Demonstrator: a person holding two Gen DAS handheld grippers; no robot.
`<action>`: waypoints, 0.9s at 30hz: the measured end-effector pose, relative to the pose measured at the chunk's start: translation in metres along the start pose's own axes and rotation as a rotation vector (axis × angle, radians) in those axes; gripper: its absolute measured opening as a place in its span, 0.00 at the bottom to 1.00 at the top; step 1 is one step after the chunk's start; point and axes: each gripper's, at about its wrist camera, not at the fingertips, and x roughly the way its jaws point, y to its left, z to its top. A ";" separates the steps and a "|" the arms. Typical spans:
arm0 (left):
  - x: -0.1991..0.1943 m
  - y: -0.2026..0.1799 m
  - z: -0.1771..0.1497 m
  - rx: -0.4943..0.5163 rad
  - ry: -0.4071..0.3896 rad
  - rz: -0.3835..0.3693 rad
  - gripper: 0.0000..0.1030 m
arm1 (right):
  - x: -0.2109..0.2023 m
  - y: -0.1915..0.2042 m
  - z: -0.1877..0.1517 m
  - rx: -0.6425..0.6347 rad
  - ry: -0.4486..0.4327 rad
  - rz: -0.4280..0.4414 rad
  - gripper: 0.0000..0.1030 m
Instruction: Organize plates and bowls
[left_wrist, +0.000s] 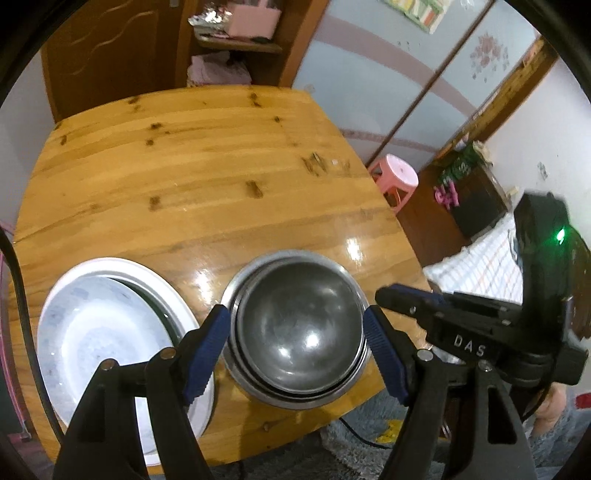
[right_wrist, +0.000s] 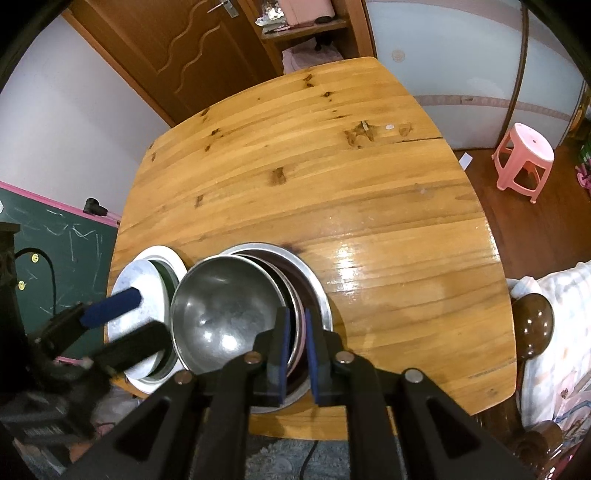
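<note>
a: what's on the table (left_wrist: 192, 173)?

b: it's glossy varnished wood, plank grain with dark knots, rounded corners. at the near edge sit two stacks. left, the plates (left_wrist: 107, 325): round, white, matte, the top one tilted off-centre in the one below, a dark crescent gap showing at its right side. right, the bowls (left_wrist: 295, 328): brushed steel, round, nested, with bright glints in the hollow of the top one.

a: do the stacks touch?

b: they're just beside each other; i can't tell whether the rims meet.

a: the left gripper (left_wrist: 295, 347)?

b: spread wide above the bowls. its ribbed blue pads (left_wrist: 207, 347) stand either side of the rim, off the metal, holding nothing.

a: and the right gripper (right_wrist: 298, 358)?

b: black arms with flat blue pads (right_wrist: 285, 354), standing a narrow slot apart. the right side of the bowl rims (right_wrist: 295, 332) runs through that slot, and the pads don't look pressed onto the steel. in the right view the top bowl (right_wrist: 225, 314) sits shifted left in the stack.

a: anything else?

b: a pink plastic stool (right_wrist: 524, 158) on the dark wood floor, far right, and a green chalkboard (right_wrist: 55, 258) with a pink frame at left.
</note>
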 end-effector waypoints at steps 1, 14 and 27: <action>-0.003 0.002 0.001 -0.005 -0.009 0.001 0.72 | -0.002 -0.001 0.000 0.008 -0.005 0.005 0.27; -0.025 0.015 0.008 -0.011 -0.104 0.097 0.82 | -0.025 0.010 0.002 -0.042 -0.061 0.017 0.50; 0.014 0.032 0.007 -0.026 0.007 0.130 0.82 | -0.004 -0.002 0.001 -0.028 -0.003 -0.038 0.52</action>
